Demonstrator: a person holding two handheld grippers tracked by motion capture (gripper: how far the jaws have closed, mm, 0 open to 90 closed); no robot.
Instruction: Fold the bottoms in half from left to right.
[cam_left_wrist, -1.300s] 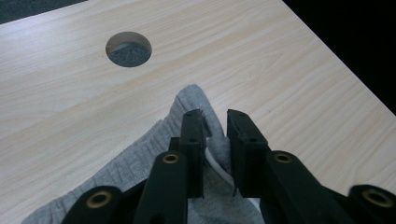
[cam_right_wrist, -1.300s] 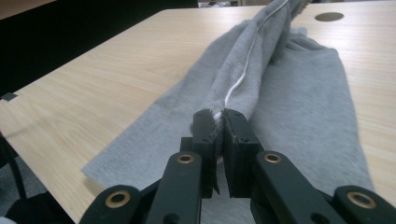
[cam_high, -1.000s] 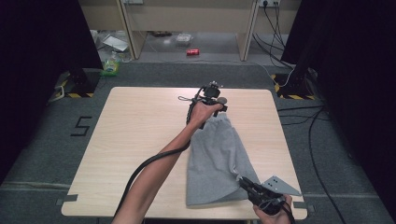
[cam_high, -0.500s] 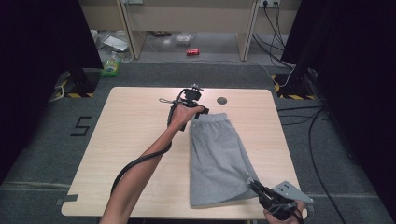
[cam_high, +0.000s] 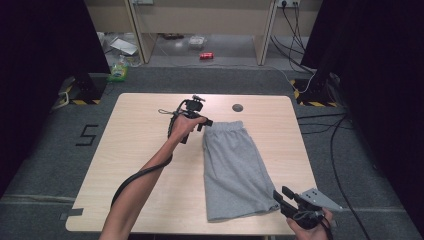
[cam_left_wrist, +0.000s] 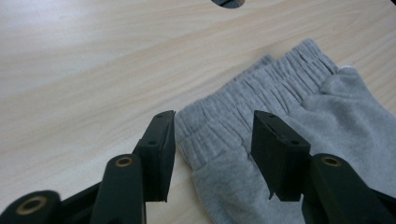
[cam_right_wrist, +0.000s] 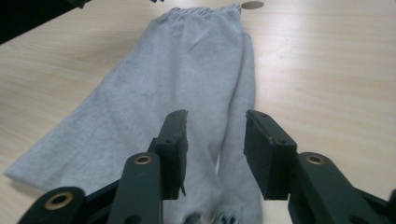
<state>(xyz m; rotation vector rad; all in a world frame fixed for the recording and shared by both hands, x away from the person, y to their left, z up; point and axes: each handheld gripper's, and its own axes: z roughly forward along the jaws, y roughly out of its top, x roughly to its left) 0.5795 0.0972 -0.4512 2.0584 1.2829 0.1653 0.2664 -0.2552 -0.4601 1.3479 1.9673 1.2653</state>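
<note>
Grey shorts (cam_high: 232, 172) lie flat on the wooden table (cam_high: 145, 150), waistband far, hems near. Both claws have just been opening: the left gripper (cam_high: 206, 121) gapes beside the waistband corner, the right gripper (cam_high: 281, 196) off the hem, neither pressing cloth. Laying-out looks finished; folding next would need fresh grips.

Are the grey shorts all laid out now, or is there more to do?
Laid out already: the grey shorts lie flat on the table, folded lengthwise. In hand: nothing; the left tongs at the waistband and right tongs at the hem have just opened. Probably left: folding them shorter.
</note>
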